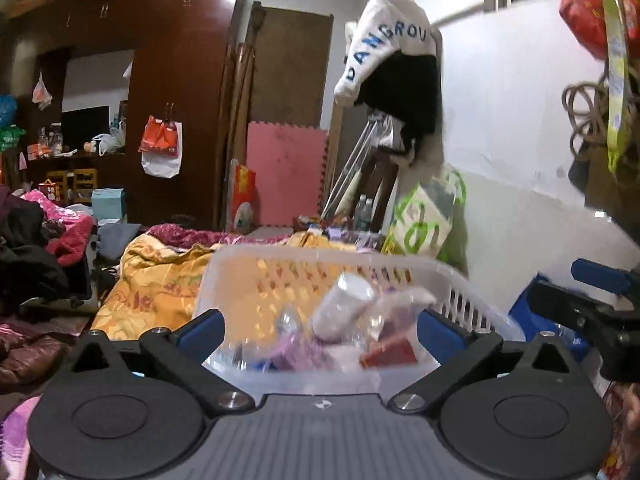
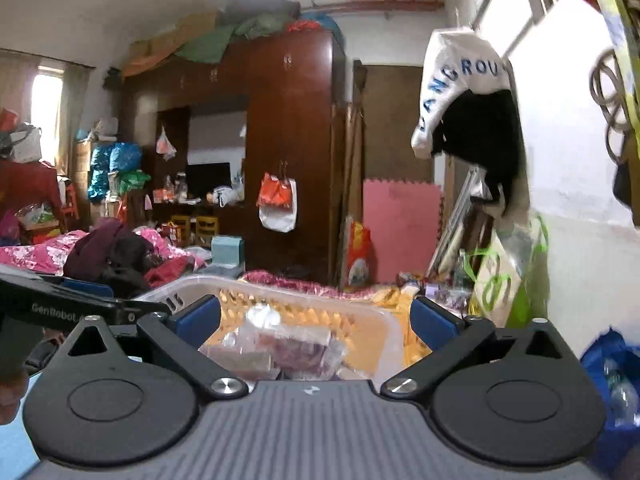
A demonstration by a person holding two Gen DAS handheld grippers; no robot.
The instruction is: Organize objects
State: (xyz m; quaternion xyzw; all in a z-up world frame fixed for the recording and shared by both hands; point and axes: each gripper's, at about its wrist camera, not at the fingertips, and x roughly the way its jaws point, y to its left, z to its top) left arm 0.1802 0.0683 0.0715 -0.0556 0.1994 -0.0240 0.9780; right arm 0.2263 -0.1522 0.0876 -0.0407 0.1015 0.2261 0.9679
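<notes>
White slotted plastic basket (image 1: 460, 280) sits on the bed, on the orange floral quilt (image 1: 160, 280), just in front of both grippers. Contents are blurred: a white cylindrical bottle (image 1: 344, 306) lying tilted on top, clear plastic wrappers (image 1: 384, 312), a dark red box (image 1: 390, 354), something purple low in the pile (can't tell what). Right wrist view shows the same basket (image 2: 192, 282) with clear-wrapped packets (image 2: 288, 340) inside.

Left gripper (image 1: 320, 330): jaws spread wide, blue pads (image 1: 202, 330) either side of the basket's near wall, nothing pinched, no contact I can confirm. Right gripper (image 2: 316, 316): also spread wide, blue pads (image 2: 434, 322) apart, nothing between them but the view into the basket. Each gripper shows in the other's view: the right gripper (image 1: 592, 300) at the right edge of the left view, the left gripper (image 2: 80, 306) at the left edge of the right view, just beside the basket rim.

Around it: pink and maroon bedding (image 2: 48, 250) with a heap of dark clothes (image 2: 116, 256) further back on the bed. Dark wooden wardrobe (image 2: 288, 120) behind, orange-and-white bag (image 2: 278, 200) hanging on its door. Pink foam mat (image 2: 402, 232) leaning against the wall. White garment with blue lettering (image 2: 460, 68) hangs over something black on the right wall. Green-and-white bag (image 1: 428, 216) beyond the basket, blue bag (image 2: 612, 380) lower right.
</notes>
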